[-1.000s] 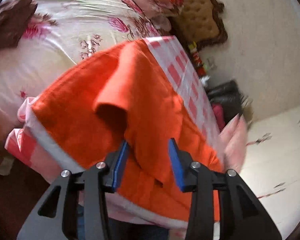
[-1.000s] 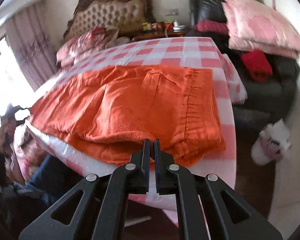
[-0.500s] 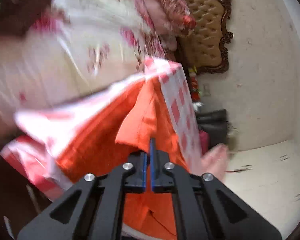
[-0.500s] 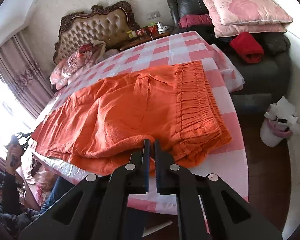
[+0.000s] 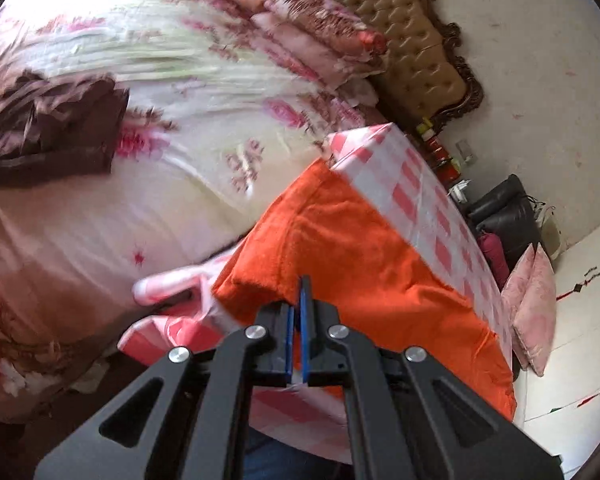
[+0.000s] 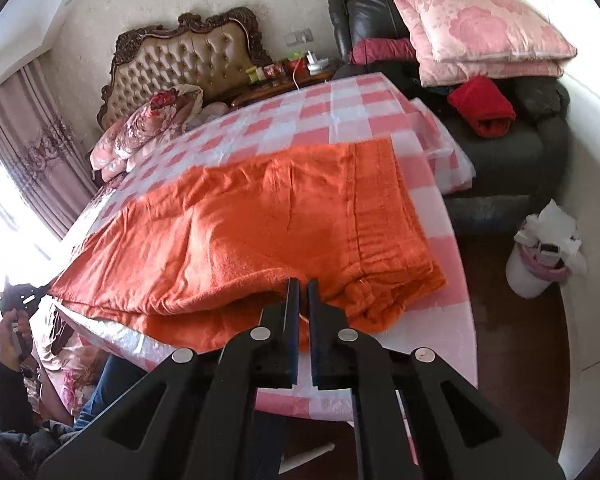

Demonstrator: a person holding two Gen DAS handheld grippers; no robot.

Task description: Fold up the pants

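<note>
The left tool (image 5: 299, 312) has its blue pads pressed together on the hem end of the orange pants (image 6: 260, 220), which lie doubled lengthwise over the checked worktop (image 6: 340, 108) ahead of both tools; further right, the right tool (image 6: 301, 300) pinches the near fold beside the waistband, jaws all but touching with cloth between them; the risk, I'd judge, is uneven pulling: one end dragging ahead would skew the layers or slide the pants off the near edge.
</note>
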